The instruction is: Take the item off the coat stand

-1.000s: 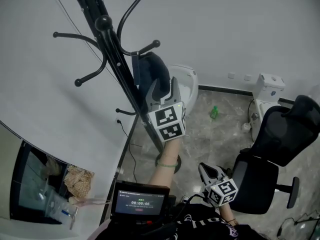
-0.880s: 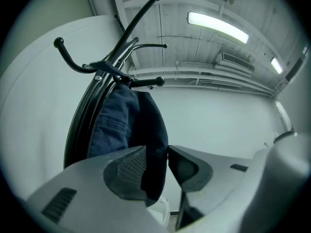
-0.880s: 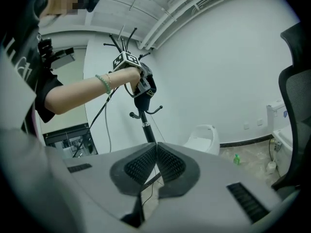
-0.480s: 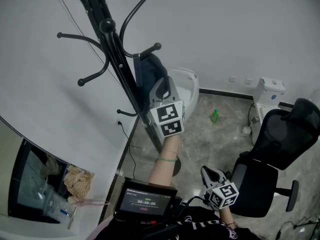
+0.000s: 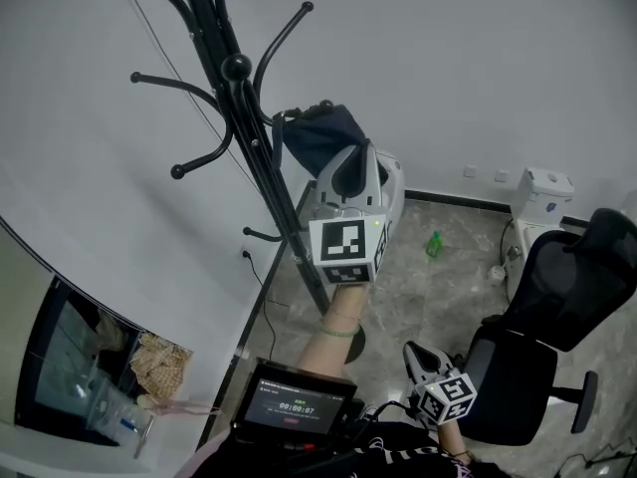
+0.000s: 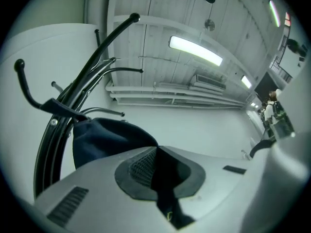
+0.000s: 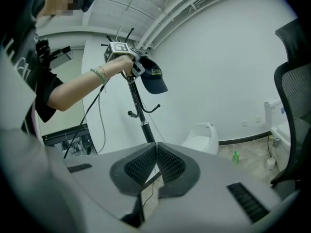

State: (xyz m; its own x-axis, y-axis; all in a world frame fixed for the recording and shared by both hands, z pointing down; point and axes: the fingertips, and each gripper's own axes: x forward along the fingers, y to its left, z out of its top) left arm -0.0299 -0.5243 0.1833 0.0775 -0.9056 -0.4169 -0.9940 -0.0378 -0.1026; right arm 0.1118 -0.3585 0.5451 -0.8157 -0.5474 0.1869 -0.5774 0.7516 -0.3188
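Navy cap (image 5: 317,132), pinched in just-closed left tongs (image 5: 350,167), hangs beside coat stand (image 5: 261,152); right tongs (image 5: 411,351) together.

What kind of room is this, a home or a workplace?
Probably an office or lab room: a black mesh office chair, a coat stand against bare white walls, and strip lights with exposed pipes on the ceiling.

Seen in the head view, the coat stand pole (image 5: 261,167) and its curved hooks (image 5: 199,157) fence off seven to eleven o'clock of the left gripper (image 5: 350,162), the navy cap (image 5: 317,132) bunched at eleven near that pole. One to three o'clock is open air up to the wall (image 5: 478,68); the office chair (image 5: 562,307) blocks four o'clock
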